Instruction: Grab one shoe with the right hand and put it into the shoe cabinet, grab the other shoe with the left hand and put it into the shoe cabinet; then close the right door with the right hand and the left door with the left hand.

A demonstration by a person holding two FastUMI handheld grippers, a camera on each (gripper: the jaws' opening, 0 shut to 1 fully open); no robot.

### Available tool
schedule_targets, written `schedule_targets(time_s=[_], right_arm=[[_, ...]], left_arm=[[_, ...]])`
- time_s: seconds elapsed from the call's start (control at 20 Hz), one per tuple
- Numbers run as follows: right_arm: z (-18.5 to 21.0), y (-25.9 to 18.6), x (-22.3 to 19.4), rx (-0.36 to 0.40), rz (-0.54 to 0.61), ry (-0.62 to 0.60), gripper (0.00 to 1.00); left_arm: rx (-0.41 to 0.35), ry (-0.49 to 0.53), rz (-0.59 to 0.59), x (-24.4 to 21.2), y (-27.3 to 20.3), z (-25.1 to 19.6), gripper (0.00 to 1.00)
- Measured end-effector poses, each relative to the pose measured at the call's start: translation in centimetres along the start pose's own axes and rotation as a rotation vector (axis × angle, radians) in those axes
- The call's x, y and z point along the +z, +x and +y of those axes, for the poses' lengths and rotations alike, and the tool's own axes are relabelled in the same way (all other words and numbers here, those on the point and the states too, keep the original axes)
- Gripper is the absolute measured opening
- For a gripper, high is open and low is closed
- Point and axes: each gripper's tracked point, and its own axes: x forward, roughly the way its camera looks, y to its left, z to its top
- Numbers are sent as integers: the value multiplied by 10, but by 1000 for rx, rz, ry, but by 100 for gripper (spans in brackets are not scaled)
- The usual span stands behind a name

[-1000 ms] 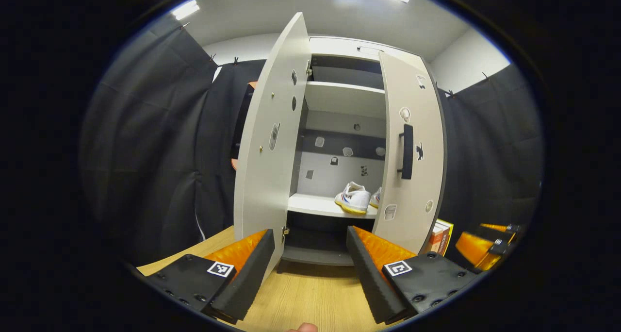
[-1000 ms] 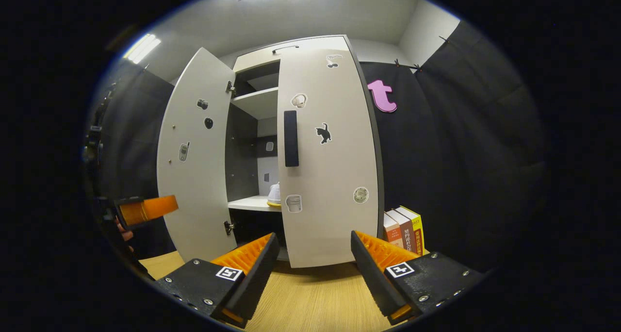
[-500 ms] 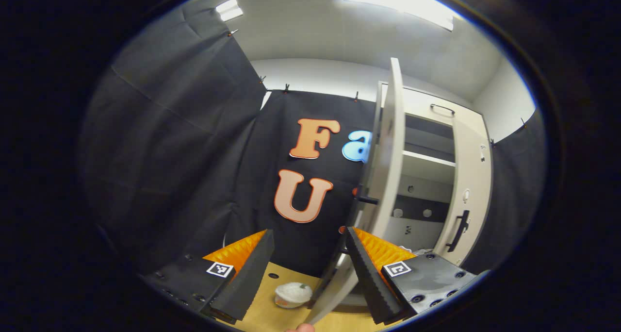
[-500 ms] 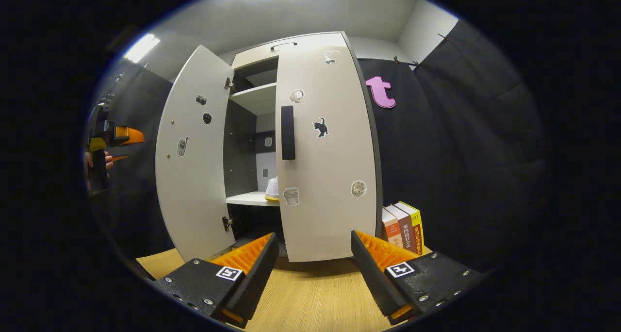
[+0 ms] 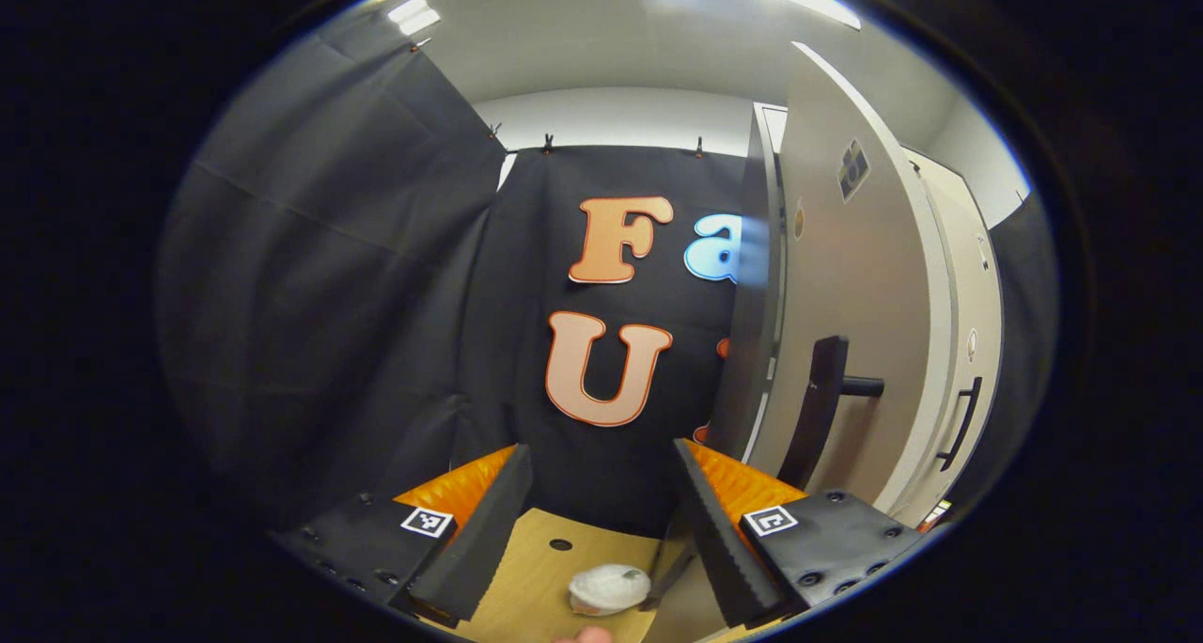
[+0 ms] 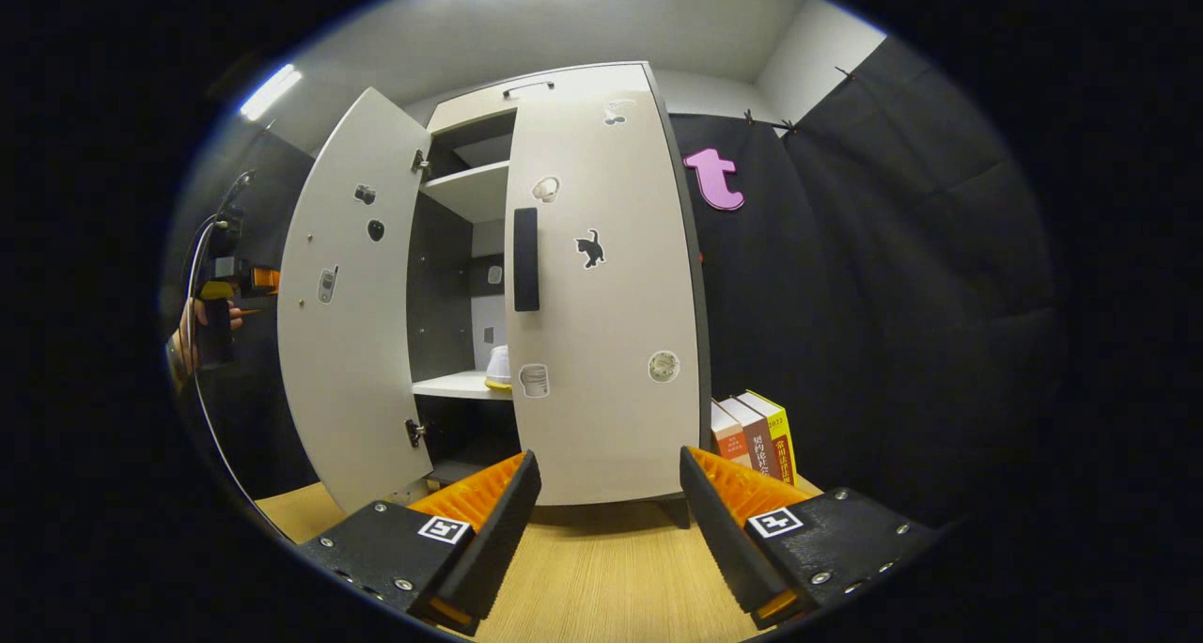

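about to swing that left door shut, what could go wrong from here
1. The left hand-held gripper sits open beside the left door, near its handle; it might catch there.
2. A small white tub lies by the door's foot and could get knocked.

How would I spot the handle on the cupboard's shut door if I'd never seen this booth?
Start at the tall pale shoe cabinet on the wooden table. Its right door is closed and dotted with small stickers. The handle is the dark upright bar near that door's left edge, longer and plainer than the cat sticker beside it.
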Motion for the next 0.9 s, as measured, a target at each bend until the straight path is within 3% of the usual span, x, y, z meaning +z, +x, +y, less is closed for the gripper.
schedule_targets(time_s=[0.05, 0.1, 0.3, 0.45, 0.55, 0.65, 0.7, 0.75, 0.8, 0.9], right_arm=[[-1, 0, 0, -2, -1, 6, 92], [-2, 1, 0, -2, 1, 13, 92], [-3, 1, 4, 6, -7, 16, 92], [-7, 1, 6, 14, -9, 8, 92], [-12, 0, 7, 12, -9, 6, 92], [-15, 0, 8, 10, -10, 10, 92], [-16, 0, 8, 10, -8, 13, 92], [-17, 1, 8, 9, -8, 16, 92], [-18, 1, 8, 9, -9, 19, 92], [-20, -1, 8, 6, -9, 16, 92]], left_arm=[[0, 10, -12, 2, 1, 1, 92], [3, 13, -9, 4, -1, 0, 99], [-15, -9, 2, 0, -5, -13, 89], [-9, -14, -7, -1, -10, -20, 94], [-29, -19, 1, -3, -10, -32, 89], [-54, -12, 1, -3, -10, -46, 94], [-61, -5, -1, -3, -12, -51, 89], [-69, 0, -2, -4, -14, -58, 94], [-78, -1, 0, -6, -16, -64, 89], [-100, -12, 11, -11, -17, -77, 89]])
